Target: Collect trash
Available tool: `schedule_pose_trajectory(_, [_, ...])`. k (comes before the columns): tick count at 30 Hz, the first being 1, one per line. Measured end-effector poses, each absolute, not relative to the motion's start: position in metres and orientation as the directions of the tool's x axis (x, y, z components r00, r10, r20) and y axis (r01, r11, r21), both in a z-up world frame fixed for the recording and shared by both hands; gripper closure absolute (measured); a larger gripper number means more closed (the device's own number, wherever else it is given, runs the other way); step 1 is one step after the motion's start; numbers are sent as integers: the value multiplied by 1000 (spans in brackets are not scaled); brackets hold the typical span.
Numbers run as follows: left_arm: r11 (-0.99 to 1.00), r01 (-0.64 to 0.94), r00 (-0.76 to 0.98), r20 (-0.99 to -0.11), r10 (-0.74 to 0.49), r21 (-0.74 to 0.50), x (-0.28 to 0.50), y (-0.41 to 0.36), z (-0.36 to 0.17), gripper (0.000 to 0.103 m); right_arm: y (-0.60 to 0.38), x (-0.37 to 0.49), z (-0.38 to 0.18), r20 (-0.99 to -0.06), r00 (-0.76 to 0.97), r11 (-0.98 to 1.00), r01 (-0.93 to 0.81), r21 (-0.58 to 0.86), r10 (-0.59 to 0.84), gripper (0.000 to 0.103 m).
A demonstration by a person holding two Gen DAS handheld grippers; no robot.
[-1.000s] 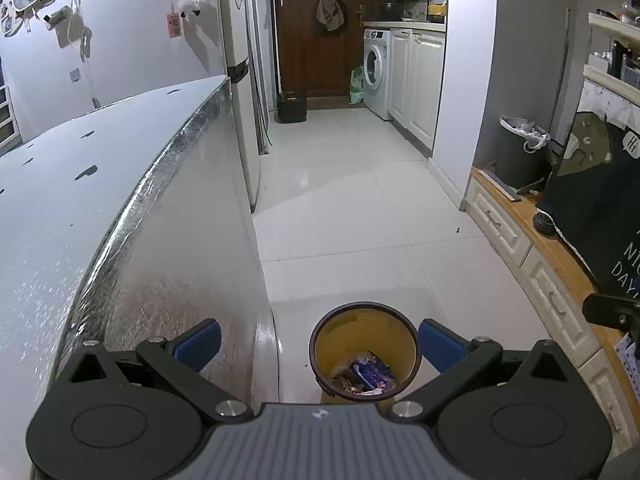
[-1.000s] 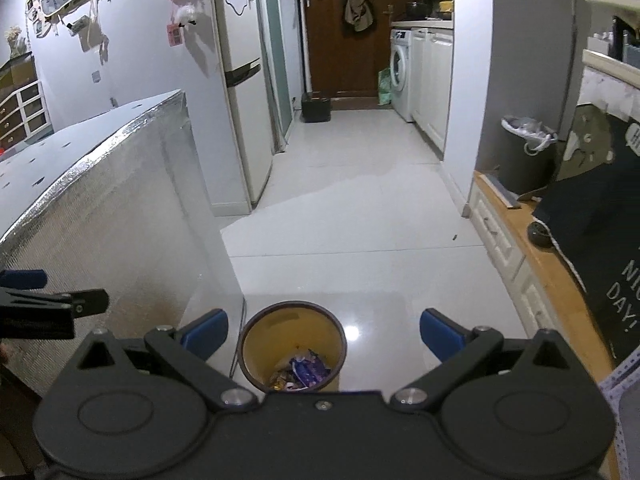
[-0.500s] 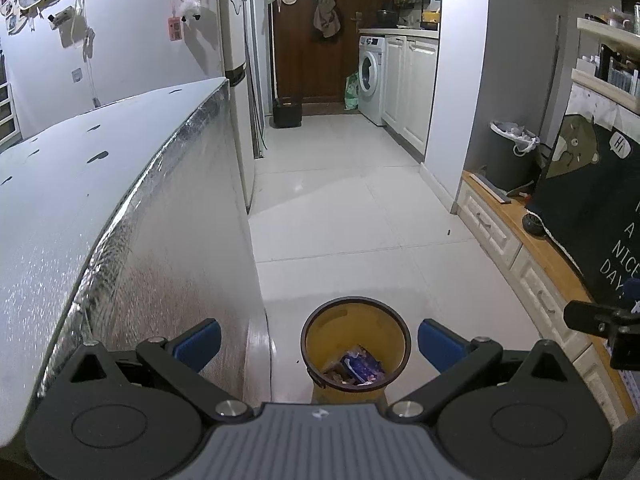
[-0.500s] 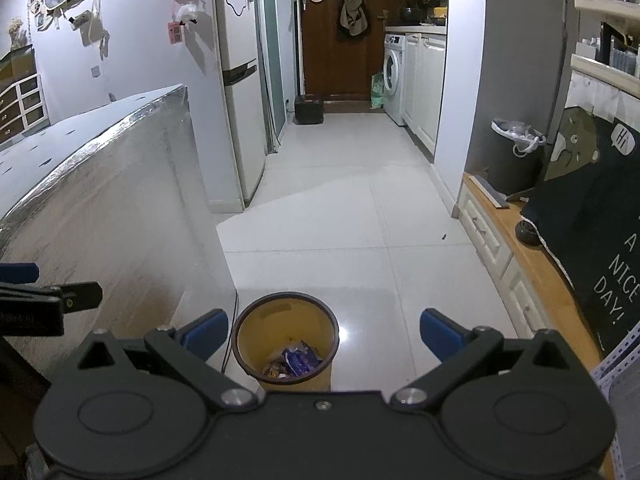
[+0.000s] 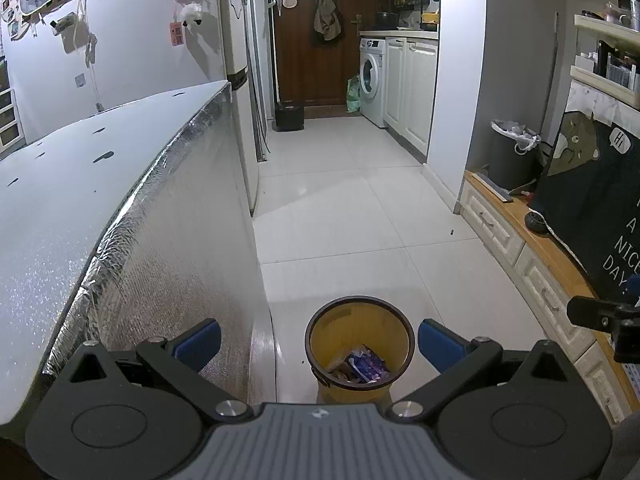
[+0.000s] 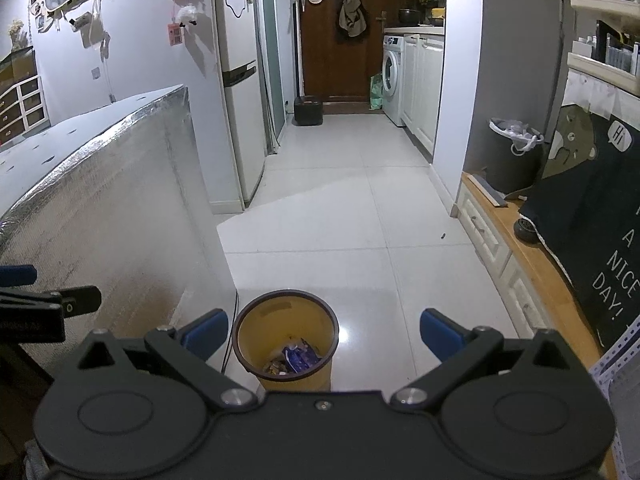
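Note:
A small yellow waste bin (image 5: 359, 332) with a dark rim stands on the white tiled floor, also in the right wrist view (image 6: 286, 330). Crumpled wrappers (image 5: 362, 364) lie at its bottom, also seen from the right wrist (image 6: 298, 358). My left gripper (image 5: 319, 342) is open and empty, above and just behind the bin. My right gripper (image 6: 324, 330) is open and empty, above the bin's near side. The left gripper's finger (image 6: 52, 302) shows at the left edge of the right wrist view, and the right gripper's finger (image 5: 600, 314) at the right edge of the left wrist view.
A foil-covered table (image 5: 100, 208) stands close on the left, its end wall beside the bin. A low wooden cabinet (image 5: 532, 256) with a dark cloth (image 5: 592, 208) runs along the right. A grey lined bin (image 5: 512, 152) stands further back. A fridge (image 6: 240, 112) and washing machine (image 6: 392, 76) lie ahead.
Both grippers have risen and tilted up a little, so the bin sits lower in both views. Both stay open and empty.

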State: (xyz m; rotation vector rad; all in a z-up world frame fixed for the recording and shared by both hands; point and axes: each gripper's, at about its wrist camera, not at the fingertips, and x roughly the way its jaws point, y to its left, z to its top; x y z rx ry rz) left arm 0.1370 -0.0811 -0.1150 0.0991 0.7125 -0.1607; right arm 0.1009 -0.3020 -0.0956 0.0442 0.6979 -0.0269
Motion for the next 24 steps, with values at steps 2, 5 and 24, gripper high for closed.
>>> schedule_pose_trajectory(2, [983,182,746,-657,-113,38,136,-81,-115,0,-301,101,-96,-641,767,999,39,31,-10,0])
schedule_pose_trajectory(5, [983,182,746,-656,-114,37,136,-82,-115,0,-301,101,-97,-641,767,999,41,30,-13,0])
schedule_pose_trajectory(24, [983,180,747,-654,-118,28,133,-80,-115,0,-301,102,-98,-641,767,999,42,26,-16,0])
